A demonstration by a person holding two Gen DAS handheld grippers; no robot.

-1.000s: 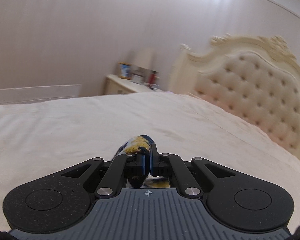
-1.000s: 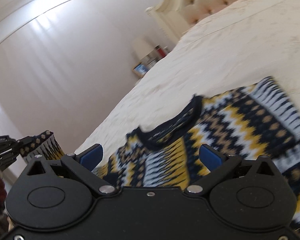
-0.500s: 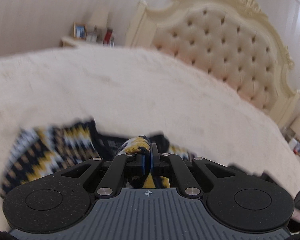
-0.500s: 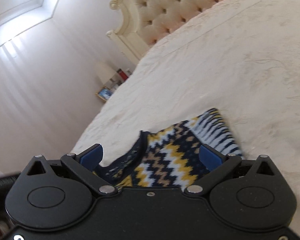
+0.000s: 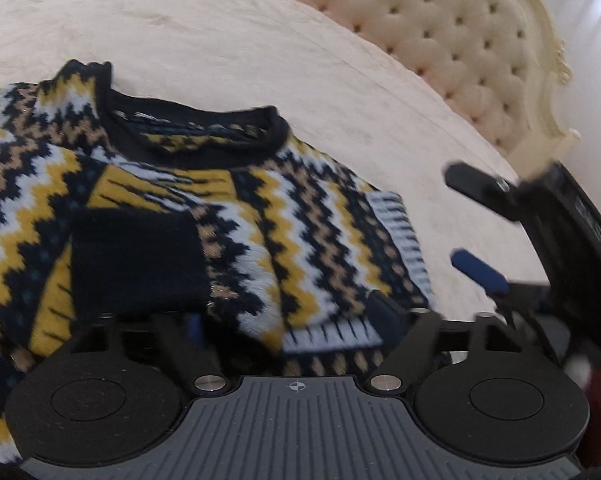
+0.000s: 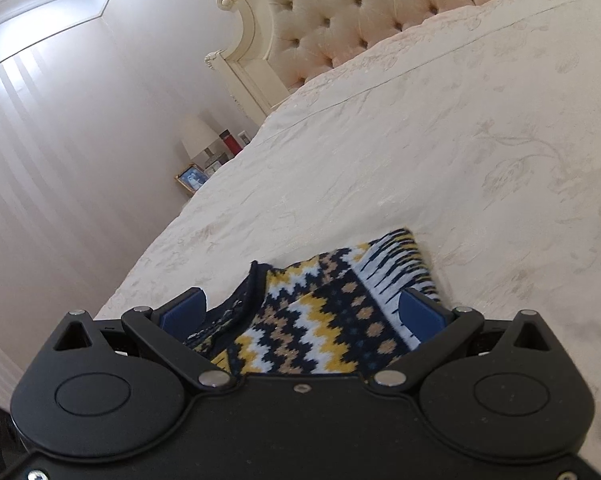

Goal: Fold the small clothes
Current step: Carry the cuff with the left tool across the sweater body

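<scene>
From each wrist we look forward and down, close over the patterned sweater point(image 5: 228, 216) on the bed point(image 6: 440, 152), toward the tufted headboard point(image 5: 452, 40); both views share sweater, bed and headboard.

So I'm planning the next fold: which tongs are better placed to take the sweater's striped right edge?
Probably the right tongs: open, already straddling the sweater by that striped edge. The left tongs sit mid-garment, jaws opening.

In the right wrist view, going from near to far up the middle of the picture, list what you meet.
right gripper → patterned sweater → cream bedspread → tufted headboard
</scene>
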